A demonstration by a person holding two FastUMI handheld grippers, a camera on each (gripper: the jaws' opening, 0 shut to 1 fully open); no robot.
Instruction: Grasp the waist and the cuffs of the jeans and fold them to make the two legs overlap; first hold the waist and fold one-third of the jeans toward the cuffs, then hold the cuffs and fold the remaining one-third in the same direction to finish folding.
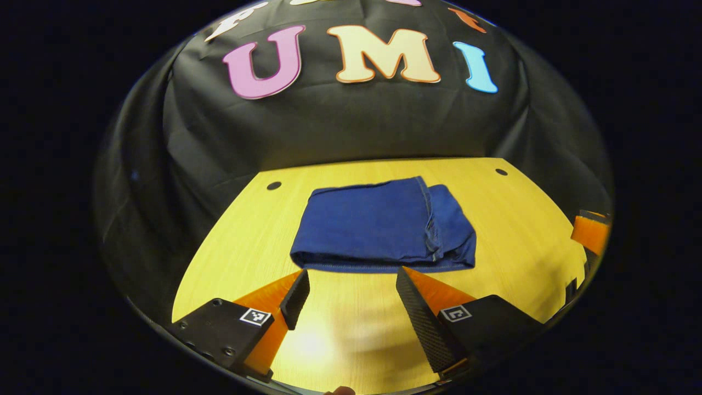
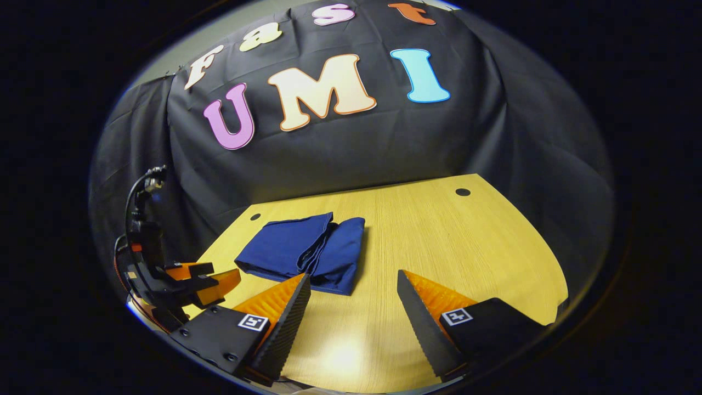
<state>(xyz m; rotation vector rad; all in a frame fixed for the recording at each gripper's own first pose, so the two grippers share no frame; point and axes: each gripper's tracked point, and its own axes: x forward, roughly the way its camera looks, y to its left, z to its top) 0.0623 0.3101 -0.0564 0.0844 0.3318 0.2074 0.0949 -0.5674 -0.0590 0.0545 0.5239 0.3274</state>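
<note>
Folded jeans (image 1: 384,225) on the table (image 1: 510,219), just beyond both empty, spread claws, left claw (image 1: 351,291) and right claw (image 2: 354,291).

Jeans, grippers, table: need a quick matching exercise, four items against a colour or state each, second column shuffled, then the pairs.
Column 1:
1. jeans
2. left gripper
3. table
4. table hole

Column 2:
A. yellow wood grain
B. folded into a compact blue bundle
C. small, dark, near the far edge
D. jaws open, holding nothing

Pairs: 1-B, 2-D, 3-A, 4-C
</note>
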